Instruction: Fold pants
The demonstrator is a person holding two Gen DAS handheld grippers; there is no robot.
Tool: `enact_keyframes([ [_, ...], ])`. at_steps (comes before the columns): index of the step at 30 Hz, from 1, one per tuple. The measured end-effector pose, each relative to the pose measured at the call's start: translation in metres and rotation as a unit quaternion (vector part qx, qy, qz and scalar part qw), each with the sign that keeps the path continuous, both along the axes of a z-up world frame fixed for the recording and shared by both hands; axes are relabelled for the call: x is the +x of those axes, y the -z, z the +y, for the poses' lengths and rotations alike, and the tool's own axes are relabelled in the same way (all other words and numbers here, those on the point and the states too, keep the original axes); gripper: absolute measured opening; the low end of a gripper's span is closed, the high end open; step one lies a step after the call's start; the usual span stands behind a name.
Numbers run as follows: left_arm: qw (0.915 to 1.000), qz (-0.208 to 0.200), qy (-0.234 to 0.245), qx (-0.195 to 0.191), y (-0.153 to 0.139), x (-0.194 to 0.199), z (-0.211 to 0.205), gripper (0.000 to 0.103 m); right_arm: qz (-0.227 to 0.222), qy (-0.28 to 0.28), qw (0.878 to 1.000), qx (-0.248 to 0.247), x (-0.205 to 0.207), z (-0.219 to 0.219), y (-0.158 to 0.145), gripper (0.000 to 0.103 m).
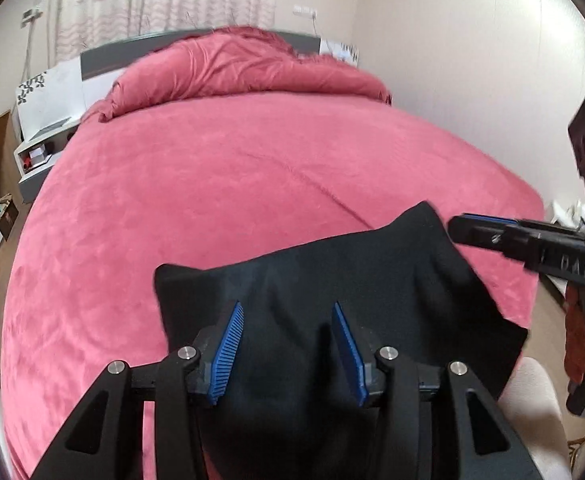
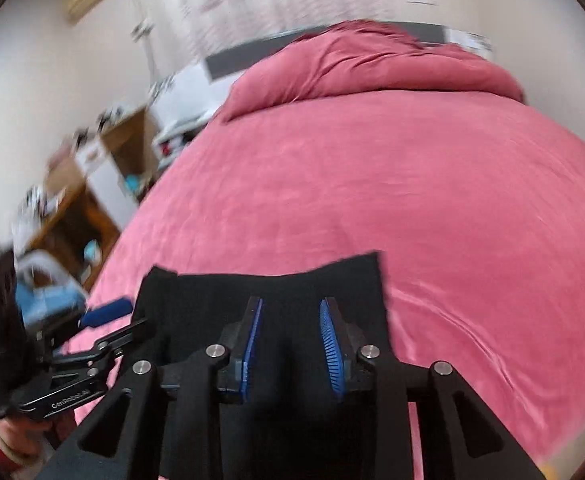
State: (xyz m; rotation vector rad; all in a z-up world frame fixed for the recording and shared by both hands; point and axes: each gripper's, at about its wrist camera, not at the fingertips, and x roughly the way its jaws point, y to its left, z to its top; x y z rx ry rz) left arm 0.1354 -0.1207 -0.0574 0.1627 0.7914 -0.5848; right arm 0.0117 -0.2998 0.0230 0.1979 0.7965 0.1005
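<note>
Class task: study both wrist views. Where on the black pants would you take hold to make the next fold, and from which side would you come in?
Probably grip the far edge of the black pants, at its two raised corners, one gripper each. Approach from the near side, reaching over the cloth: the left gripper and right gripper already hover open above it, and those corners stand up off the red bedspread, so fingers can get under them.

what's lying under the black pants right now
The folded black fabric pants lie on the pink velvety bedspread, which shows all around them. Whatever sits directly beneath the cloth is covered, so only bedspread can be assumed.
</note>
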Motion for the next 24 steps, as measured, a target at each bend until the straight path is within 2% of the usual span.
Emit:
enact_keyframes([
  [2,0.9997,0.013,0.002,0.022,0.009,0.017,-0.010,0.047,0.020,0.006,1.000,-0.004,0.020,0.003,0.013,0.029],
  [5,0.9985,0.001,-0.002,0.055,0.019,0.034,-0.019,0.047,0.050,0.047,0.997,-0.019,0.039,-0.010,0.038,0.029],
  [6,0.9978,0.001,-0.004,0.066,0.024,0.040,-0.020,0.047,0.060,0.057,0.996,-0.017,0.044,-0.014,0.044,0.022],
  [7,0.9975,0.001,-0.006,0.070,0.027,0.046,-0.021,0.047,0.070,0.069,0.995,-0.007,0.049,-0.021,0.053,0.010],
  [9,0.9974,0.009,-0.006,0.071,0.034,0.055,-0.022,0.047,0.079,0.089,0.993,0.007,0.052,-0.033,0.064,0.000],
  [12,0.9975,0.032,-0.026,0.057,0.046,0.073,-0.019,0.047,0.078,0.103,0.991,0.045,0.056,-0.044,0.077,0.000],
  [14,0.9975,0.045,-0.032,0.043,0.050,0.078,-0.015,0.047,0.070,0.104,0.991,0.041,0.059,-0.045,0.081,0.000],
  [17,0.9985,0.037,-0.024,0.033,0.043,0.072,-0.009,0.047,0.058,0.100,0.992,0.042,0.058,-0.041,0.076,0.000],
  [20,0.9992,0.021,-0.024,0.024,0.030,0.059,0.006,0.047,0.036,0.095,0.992,0.069,0.044,-0.046,0.066,0.002],
  [22,0.9995,0.008,-0.030,0.001,0.018,0.041,0.023,0.047,0.020,0.098,0.992,0.071,0.022,-0.045,0.053,0.020],
  [24,0.9993,0.005,-0.025,-0.027,0.011,0.018,0.040,0.047,0.010,0.086,0.994,0.062,0.001,-0.040,0.045,0.028],
])
